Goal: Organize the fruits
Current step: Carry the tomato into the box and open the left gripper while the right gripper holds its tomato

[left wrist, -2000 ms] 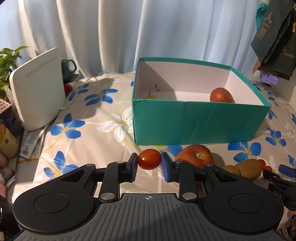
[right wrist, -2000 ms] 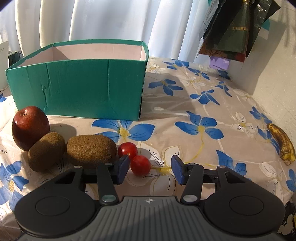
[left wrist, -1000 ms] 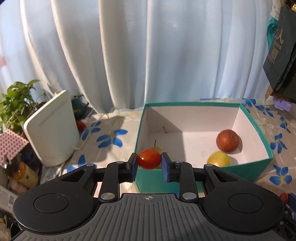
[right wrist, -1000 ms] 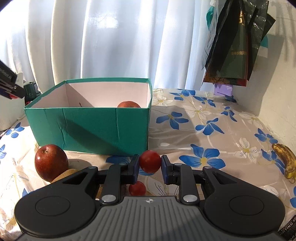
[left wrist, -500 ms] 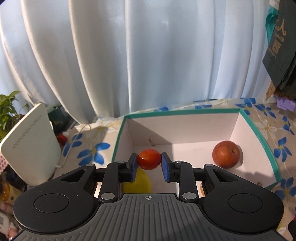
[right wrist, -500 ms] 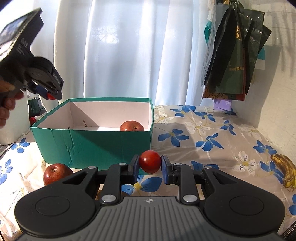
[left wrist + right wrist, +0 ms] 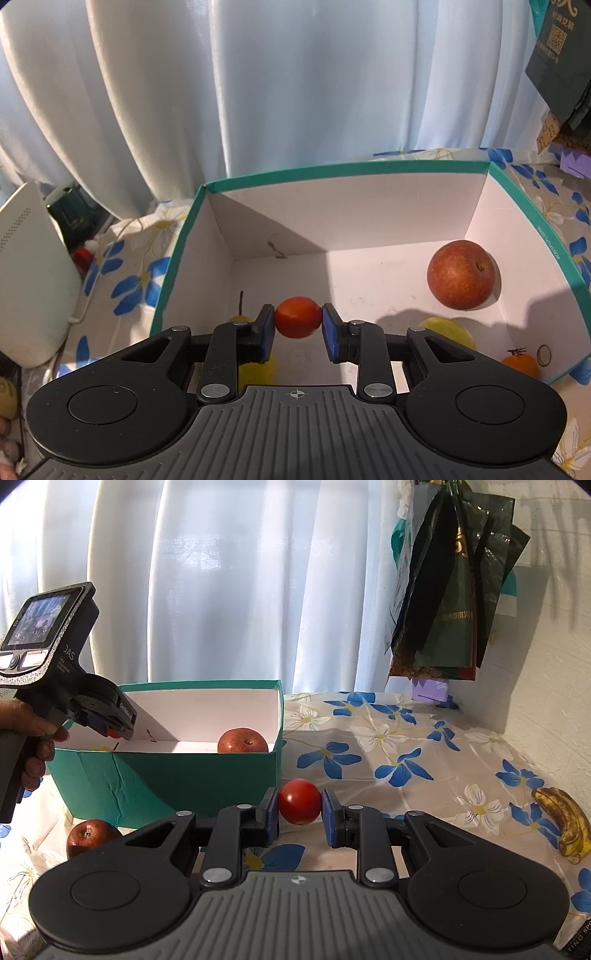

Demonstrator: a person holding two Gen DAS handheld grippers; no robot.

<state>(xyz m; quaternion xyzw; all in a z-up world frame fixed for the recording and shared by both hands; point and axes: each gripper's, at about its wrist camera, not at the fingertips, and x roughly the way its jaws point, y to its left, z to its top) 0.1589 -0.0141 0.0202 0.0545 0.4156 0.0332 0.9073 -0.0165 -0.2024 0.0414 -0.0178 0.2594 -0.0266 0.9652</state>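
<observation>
both grippers, left gripper (image 7: 298, 328) over the box (image 7: 532, 236), pinch cherry tomatoes.

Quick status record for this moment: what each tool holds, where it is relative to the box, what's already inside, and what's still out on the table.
left tool: shut on a cherry tomato, held over the inside of the green box
right tool: shut on a second cherry tomato, outside the box, in front of its near right corner
in box: red apple, two yellow fruits, small orange fruit
on table: red apple in front of the box, spotted banana far right
</observation>
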